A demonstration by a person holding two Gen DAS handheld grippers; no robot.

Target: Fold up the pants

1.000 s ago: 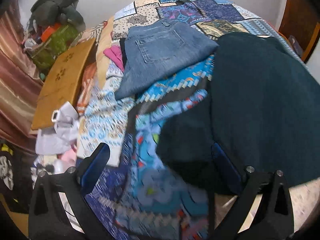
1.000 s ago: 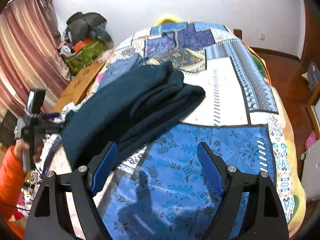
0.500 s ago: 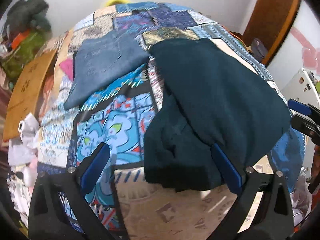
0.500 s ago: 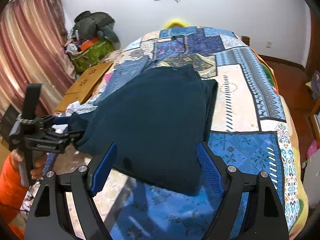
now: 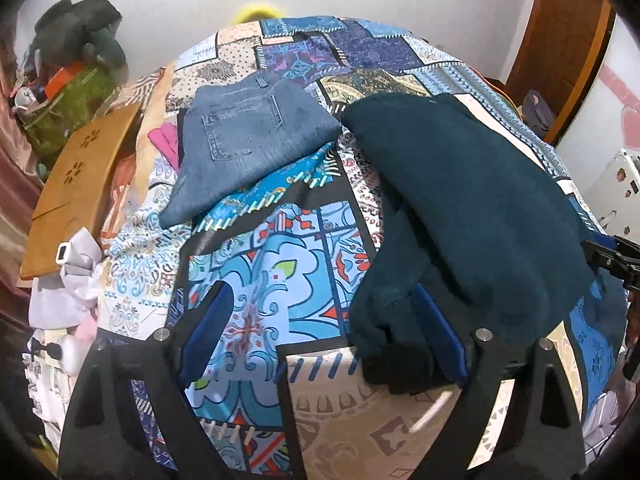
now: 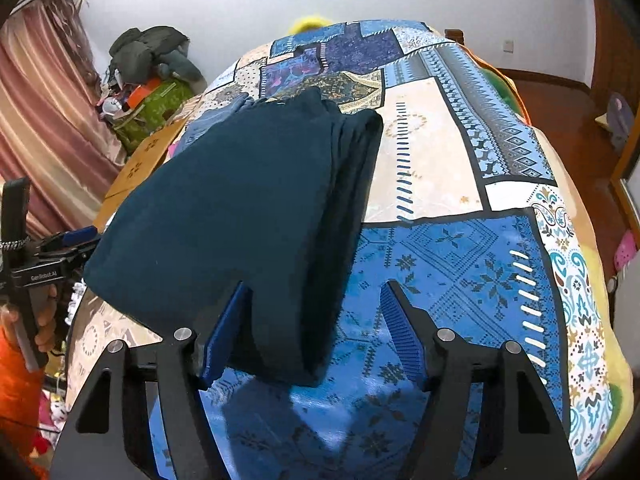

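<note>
At the bottom of the right wrist view, the right claw (image 6: 314, 330) is closing around the near corner of the dark teal pants (image 6: 240, 216), pads apparently not yet pressing. The left claw (image 5: 324, 336), also narrowing, has the pants' bunched edge by its right finger, ungripped. Both point steeply down. Pants lie folded on the patchwork bedspread (image 6: 460, 264); perhaps one fold remains. Folded jeans (image 5: 244, 140) lie beyond.
</note>
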